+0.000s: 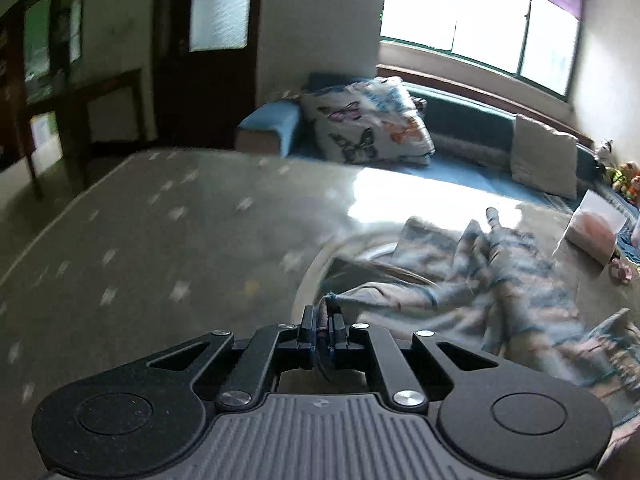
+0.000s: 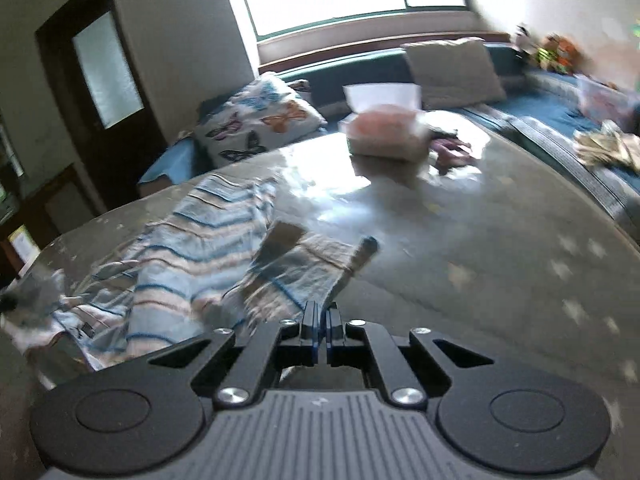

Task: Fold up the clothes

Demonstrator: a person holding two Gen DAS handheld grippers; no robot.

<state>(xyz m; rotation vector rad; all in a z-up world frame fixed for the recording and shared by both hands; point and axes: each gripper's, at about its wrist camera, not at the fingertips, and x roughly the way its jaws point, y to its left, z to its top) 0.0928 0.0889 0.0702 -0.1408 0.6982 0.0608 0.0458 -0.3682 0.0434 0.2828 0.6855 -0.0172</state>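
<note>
A striped garment [image 1: 512, 280] in light blue, pink and white lies rumpled on a grey glossy table [image 1: 160, 240]. My left gripper [image 1: 323, 316] is shut on a bunched edge of it, and the cloth stretches away to the right. In the right wrist view the same striped garment [image 2: 192, 248] spreads to the left. My right gripper [image 2: 322, 314] is shut on a thin edge of its fabric, which rises from between the fingers. Both views are blurred.
A white box [image 2: 384, 128] with orange contents stands at the table's far side, with a small dark pink item [image 2: 452, 150] beside it. Behind is a blue sofa [image 1: 460, 128] with a butterfly pillow [image 1: 368, 120] and a beige cushion [image 2: 452, 72]. A dark door [image 1: 208, 40] is at the left.
</note>
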